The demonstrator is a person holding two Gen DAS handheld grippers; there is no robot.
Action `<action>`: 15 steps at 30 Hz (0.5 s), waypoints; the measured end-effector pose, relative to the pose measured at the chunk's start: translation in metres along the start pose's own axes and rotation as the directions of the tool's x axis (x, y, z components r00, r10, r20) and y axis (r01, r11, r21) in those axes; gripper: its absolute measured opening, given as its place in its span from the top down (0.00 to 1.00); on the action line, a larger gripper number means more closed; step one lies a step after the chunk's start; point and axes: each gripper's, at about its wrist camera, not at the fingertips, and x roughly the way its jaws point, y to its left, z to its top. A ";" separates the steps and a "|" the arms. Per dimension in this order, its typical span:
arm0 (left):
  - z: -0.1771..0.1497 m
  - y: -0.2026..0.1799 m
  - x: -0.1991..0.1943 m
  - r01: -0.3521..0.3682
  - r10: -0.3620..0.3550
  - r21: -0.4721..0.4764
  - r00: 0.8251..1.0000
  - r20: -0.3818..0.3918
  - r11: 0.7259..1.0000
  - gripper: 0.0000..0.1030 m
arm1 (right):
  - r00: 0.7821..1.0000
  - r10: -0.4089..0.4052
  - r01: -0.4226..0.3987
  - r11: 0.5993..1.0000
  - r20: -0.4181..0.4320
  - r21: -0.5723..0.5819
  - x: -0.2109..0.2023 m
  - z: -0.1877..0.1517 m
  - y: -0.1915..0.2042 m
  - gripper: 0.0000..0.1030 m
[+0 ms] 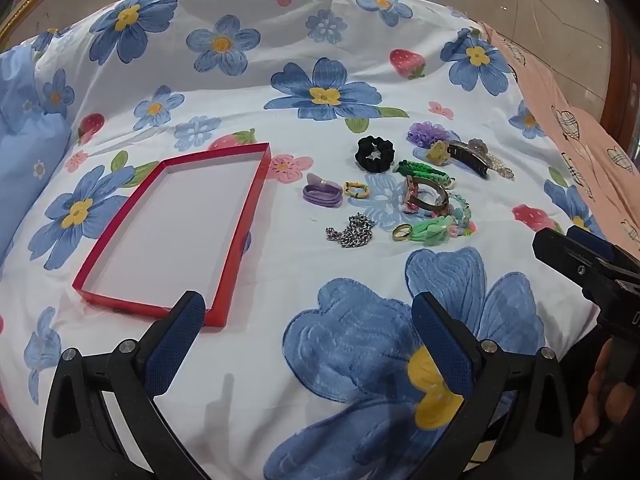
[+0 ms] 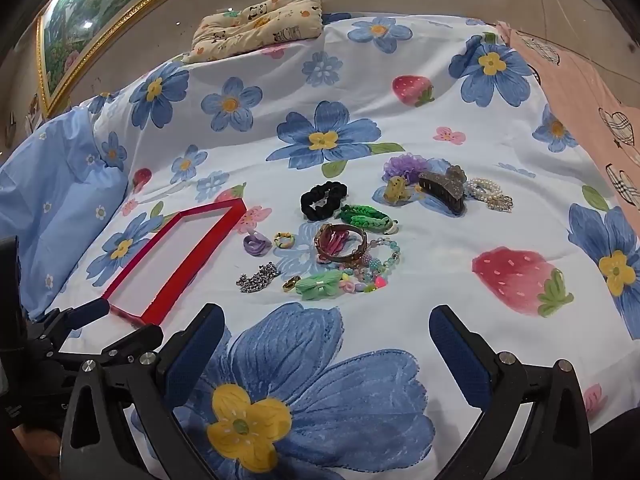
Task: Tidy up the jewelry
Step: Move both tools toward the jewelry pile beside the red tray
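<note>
A shallow red tray (image 1: 224,264) with a white floor lies empty on the flowered bedsheet; it also shows in the right wrist view (image 2: 192,248). To its right lies a cluster of jewelry: a black scrunchie (image 1: 375,153), a silver chain (image 1: 352,232), a gold ring (image 1: 401,232), a purple hair tie (image 1: 322,194), a metal bangle (image 1: 426,198) and a dark claw clip (image 1: 468,158). My left gripper (image 1: 308,316) is open and empty, near the tray's front corner. My right gripper (image 2: 326,328) is open and empty, short of the cluster (image 2: 340,256).
A panda-print cushion (image 2: 260,20) lies at the far edge of the bed. A light blue pillow (image 2: 52,200) sits at the left. A pink cloth (image 2: 592,100) covers the right edge. A framed picture (image 2: 92,28) hangs beyond.
</note>
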 end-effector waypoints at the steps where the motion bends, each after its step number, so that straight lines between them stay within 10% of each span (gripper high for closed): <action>1: 0.000 0.000 0.000 0.000 0.000 0.001 1.000 0.001 1.000 0.00 | 1.000 0.001 -0.001 1.000 0.000 0.000 0.000 0.000 0.000 0.00; 15: -0.001 0.000 0.003 0.002 -0.002 0.002 1.000 -0.001 1.000 0.00 | 1.000 0.001 -0.001 1.000 -0.001 -0.001 -0.001 0.001 0.002 0.00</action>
